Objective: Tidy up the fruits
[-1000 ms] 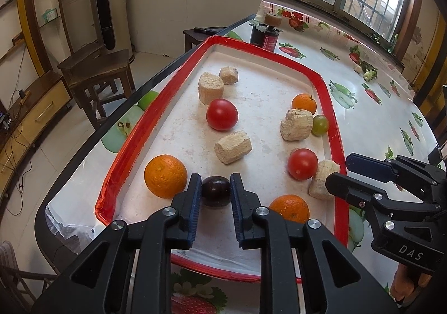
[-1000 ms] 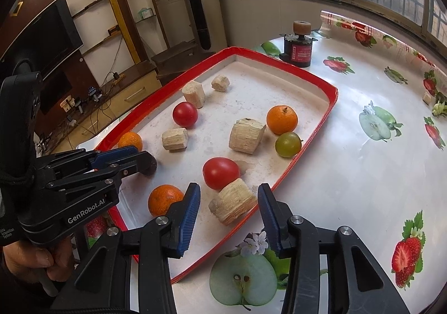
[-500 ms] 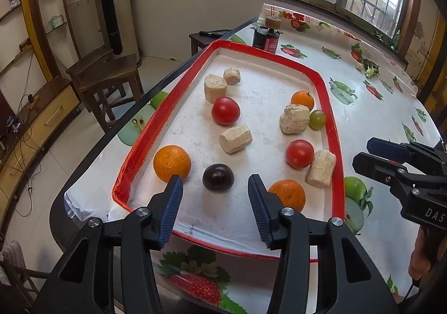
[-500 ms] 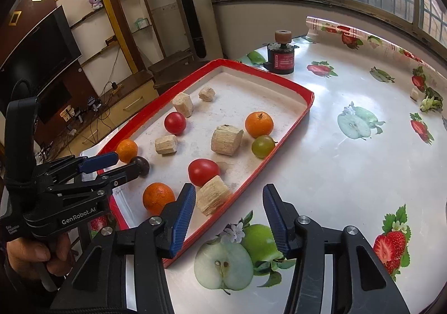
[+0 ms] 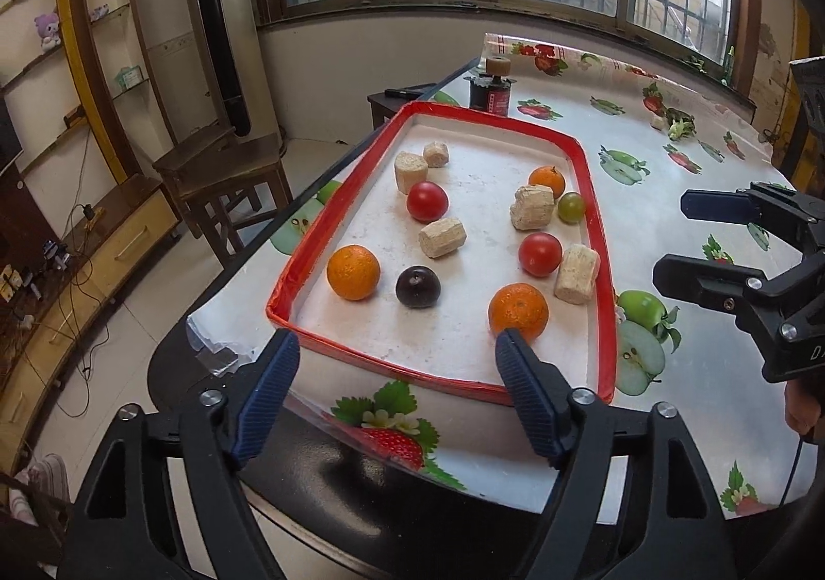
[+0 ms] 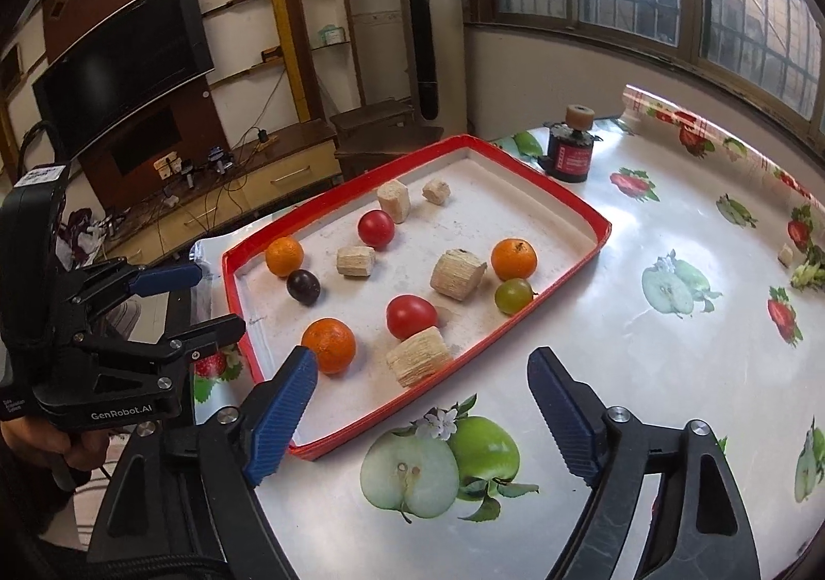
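Both hand-held grippers, left [image 5: 394, 363] and right [image 6: 425, 381], opening, empty.
Plum [image 5: 417, 286] near tray's [image 5: 598, 239] corner looks soft, slippery (pinch its middle gently).

Both wrist views angled down, sharing the red tray [image 5: 593, 198]

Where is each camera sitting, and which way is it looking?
Left wrist: on the left gripper, looking down at the red-rimmed white tray; its opening jaws hold nothing; right gripper at the side.
Right wrist: on the right gripper, looking down across the tray's corner and the fruit-print tablecloth; jaws opening, empty; left gripper and a hand show.
Both share: tray, dark plum, round black container.
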`<state>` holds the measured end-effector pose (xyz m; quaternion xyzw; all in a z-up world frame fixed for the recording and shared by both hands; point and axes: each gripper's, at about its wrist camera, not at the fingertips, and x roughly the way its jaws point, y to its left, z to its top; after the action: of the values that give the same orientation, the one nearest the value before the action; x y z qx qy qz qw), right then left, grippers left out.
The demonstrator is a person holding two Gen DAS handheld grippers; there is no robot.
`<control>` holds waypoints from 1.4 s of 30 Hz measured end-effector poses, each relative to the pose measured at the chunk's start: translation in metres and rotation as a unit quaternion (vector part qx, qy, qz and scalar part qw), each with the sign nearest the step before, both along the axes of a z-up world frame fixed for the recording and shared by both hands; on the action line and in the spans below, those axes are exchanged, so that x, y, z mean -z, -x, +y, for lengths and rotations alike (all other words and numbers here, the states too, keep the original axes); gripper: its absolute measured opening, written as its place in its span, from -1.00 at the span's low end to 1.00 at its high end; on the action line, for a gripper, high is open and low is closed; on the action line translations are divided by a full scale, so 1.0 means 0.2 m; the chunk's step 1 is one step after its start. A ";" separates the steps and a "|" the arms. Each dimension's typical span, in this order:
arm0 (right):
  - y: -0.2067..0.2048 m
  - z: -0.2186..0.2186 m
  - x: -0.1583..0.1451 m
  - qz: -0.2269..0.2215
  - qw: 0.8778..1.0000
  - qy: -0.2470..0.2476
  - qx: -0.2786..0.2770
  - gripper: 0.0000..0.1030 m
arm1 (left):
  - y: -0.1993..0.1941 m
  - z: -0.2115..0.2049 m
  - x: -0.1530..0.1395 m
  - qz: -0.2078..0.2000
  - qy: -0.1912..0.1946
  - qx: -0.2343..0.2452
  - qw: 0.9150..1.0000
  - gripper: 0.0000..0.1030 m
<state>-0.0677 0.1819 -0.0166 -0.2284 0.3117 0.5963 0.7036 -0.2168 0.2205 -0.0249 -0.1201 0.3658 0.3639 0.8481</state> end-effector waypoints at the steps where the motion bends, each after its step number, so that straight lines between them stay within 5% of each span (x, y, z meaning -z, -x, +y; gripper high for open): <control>1: 0.02 -0.01 -0.01 -0.006 1.000 -0.002 -0.009 0.73 | 0.01 -0.01 -0.01 -0.003 -0.008 -0.002 1.000 0.57; 17: 0.15 -0.04 -0.01 -0.050 0.989 0.009 -0.137 0.77 | 0.06 -0.15 -0.05 -0.016 -0.044 0.002 0.999 0.61; 27: 0.17 -0.07 -0.01 -0.074 0.985 0.008 -0.155 0.77 | 0.04 -0.23 -0.06 -0.011 -0.060 0.010 0.998 0.61; 42: 0.20 -0.08 0.03 -0.069 0.983 0.019 -0.166 0.78 | 0.04 -0.22 -0.04 -0.021 -0.027 0.010 0.999 0.62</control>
<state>-0.1071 0.1658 -0.0220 -0.3313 0.2314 0.6818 0.6098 -0.2257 0.1758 -0.0173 -0.1013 0.3389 0.3625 0.8623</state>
